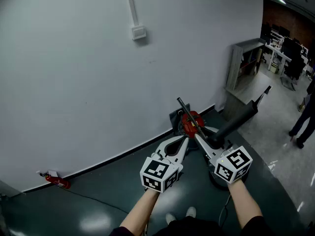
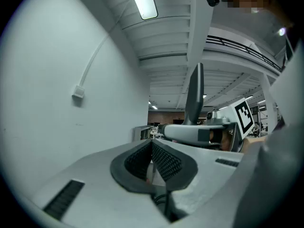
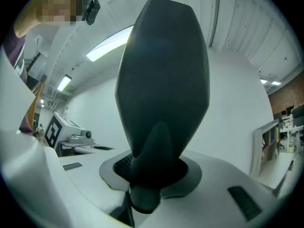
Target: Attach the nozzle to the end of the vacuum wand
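Right gripper (image 1: 209, 141) is clamping the base of the dark nozzle (image 1: 237, 120), which is slanting far-right above the floor (image 1: 98, 200), just right of the red vacuum (image 1: 191, 123). Left gripper (image 2: 153, 167) is pressing its jaws together; nothing clear between them. The glossy dark green floor is reflecting lights. White wall (image 1: 74, 82) is standing far; shelf (image 1: 241, 65) far right.

Cool, even indoor light with no hard shadows.
A ceiling light tube (image 2: 142, 1) glows overhead; the pale wall (image 1: 74, 82) is evenly bright, and the dark floor (image 1: 93, 222) carries soft patches of glare. Both gripper views bend strongly at the edges, with black corners. The nozzle (image 3: 161, 94), very near the lens, looks dark and slightly unfocused.
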### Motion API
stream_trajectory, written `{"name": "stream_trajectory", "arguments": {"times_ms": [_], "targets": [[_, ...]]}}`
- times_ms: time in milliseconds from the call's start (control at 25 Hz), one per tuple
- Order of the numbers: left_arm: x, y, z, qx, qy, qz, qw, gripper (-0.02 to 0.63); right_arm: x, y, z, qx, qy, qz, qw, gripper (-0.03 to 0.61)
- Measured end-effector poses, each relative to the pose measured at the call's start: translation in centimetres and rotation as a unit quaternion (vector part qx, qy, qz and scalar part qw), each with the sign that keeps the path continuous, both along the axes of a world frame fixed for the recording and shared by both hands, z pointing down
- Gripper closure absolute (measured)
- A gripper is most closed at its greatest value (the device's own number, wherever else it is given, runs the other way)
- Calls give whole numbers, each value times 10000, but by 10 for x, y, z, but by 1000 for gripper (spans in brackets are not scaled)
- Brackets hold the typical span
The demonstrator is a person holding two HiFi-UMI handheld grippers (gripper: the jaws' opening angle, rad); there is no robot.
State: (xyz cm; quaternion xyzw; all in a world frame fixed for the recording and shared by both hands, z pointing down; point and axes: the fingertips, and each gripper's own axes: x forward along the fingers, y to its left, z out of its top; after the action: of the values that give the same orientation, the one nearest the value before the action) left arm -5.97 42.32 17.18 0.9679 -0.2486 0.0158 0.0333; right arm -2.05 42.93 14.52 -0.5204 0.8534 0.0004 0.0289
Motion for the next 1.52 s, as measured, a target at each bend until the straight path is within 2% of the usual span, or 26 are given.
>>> {"name": "stream_trajectory", "arguments": {"times_ms": [280, 640, 880, 1120, 1520], "targets": [[9, -2, 6, -21, -99, -20, 9999, 609, 10, 1, 5, -55, -84, -14, 9999, 460], [38, -11, 18, -190, -141, -47, 9997, 609, 43, -6, 17, -200, -166, -27, 9997, 460], [64, -16, 27, -258, -219, -57, 9994, 609, 67, -8, 23, -178, -59, -83, 9998, 460], [80, -24, 36, -357, -276, -162, 9988, 609, 93, -14, 27, -142, -200, -97, 9997, 460], [98, -72, 50, -373, -343, -179, 9986, 609, 118, -60, 51, -280, -349, -45, 9990, 460]]}}
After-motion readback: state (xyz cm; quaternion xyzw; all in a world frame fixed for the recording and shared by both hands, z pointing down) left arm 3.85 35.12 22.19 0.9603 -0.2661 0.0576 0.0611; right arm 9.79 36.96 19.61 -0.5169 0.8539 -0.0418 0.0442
